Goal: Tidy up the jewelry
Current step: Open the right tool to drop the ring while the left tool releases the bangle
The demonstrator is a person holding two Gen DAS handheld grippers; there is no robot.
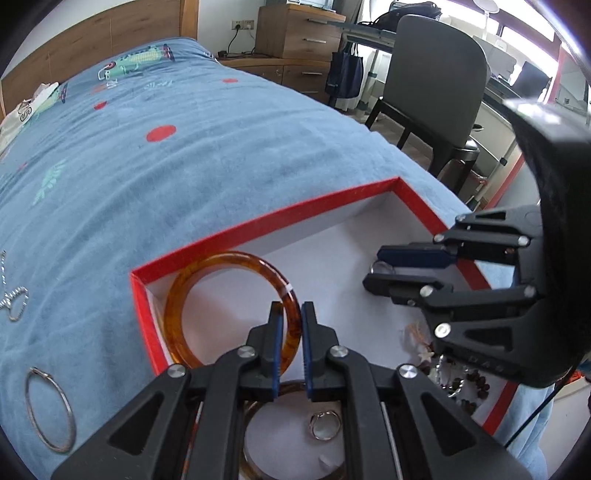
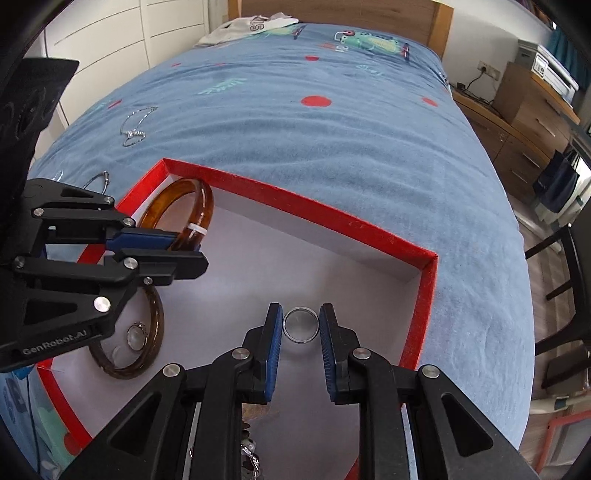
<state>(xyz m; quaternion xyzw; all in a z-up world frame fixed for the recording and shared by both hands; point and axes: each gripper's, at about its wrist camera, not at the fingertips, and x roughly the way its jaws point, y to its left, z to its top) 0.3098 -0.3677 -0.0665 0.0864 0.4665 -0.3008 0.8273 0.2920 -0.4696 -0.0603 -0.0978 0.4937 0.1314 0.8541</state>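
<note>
Left and right wrist views over a shallow red box [image 1: 258,225] with a white floor, lying on a bed covered by a blue blanket [image 1: 166,166]. The left claw [image 1: 291,314] is closed narrowly on the amber bangle [image 1: 177,295], its blue pads on either side of the band; the bangle stands tilted against the box's far left corner, with a white tag on its rim near the grip. The right claw [image 2: 301,321] is held partly apart, its pads flanking a small silver ring [image 2: 300,325] that lies flat on the box floor near the right wall; whether the pads touch the ring cannot be told. Inside the box, beneath the left claw, lie a dark brown bangle [image 2: 147,354] and, within its circle, a second silver ring [image 2: 136,336]. A heap of dark beads and small charms [image 1: 461,380] lies on the box floor under the right claw's body. Outside the box, on the blanket to its left, lie a thin silver hoop [image 1: 50,410] and, farther off, a silver chain [image 2: 135,127]. A dark chair [image 1: 436,85] and wooden drawers [image 1: 299,33] stand beyond the bed
</note>
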